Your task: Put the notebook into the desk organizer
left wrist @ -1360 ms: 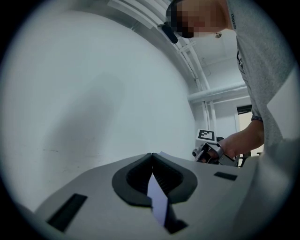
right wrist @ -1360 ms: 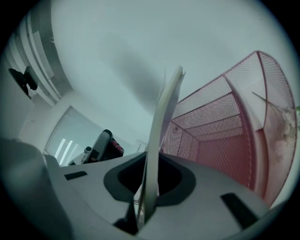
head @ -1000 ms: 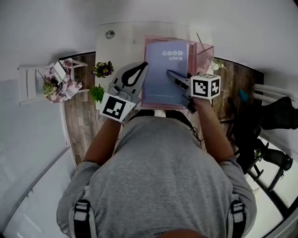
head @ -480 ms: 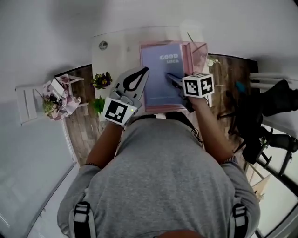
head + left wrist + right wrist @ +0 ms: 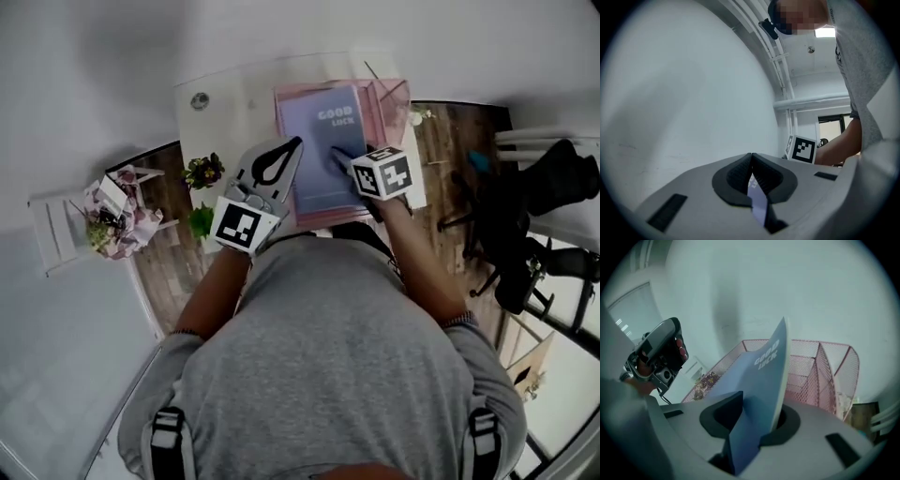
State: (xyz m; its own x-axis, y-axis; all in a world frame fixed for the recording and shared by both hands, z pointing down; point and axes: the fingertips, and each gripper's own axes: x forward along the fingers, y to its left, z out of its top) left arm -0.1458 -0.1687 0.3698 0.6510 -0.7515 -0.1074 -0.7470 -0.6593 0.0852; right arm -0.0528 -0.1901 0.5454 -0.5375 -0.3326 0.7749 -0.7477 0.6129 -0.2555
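The lavender-blue notebook (image 5: 314, 141) with white print stands inside the pink wire-mesh desk organizer (image 5: 392, 103) on the white table. My left gripper (image 5: 292, 145) is at the notebook's left edge, its jaws shut, and a thin strip of the notebook (image 5: 757, 199) shows between its pads. My right gripper (image 5: 336, 155) is at the lower right of the cover. In the right gripper view the notebook (image 5: 764, 371) rises between the jaws in front of the organizer (image 5: 820, 371). Those jaws are opening, with the notebook still between them.
The white table (image 5: 234, 98) stands against a white wall and carries a small round object (image 5: 199, 100). On the wood floor to the left are potted plants (image 5: 204, 172) and a white stool with flowers (image 5: 112, 211). A black chair (image 5: 525, 234) stands to the right.
The head camera has swung, so the table sits further left in view. The right gripper has slid slightly left along the notebook. The left gripper stays at the notebook's left edge.
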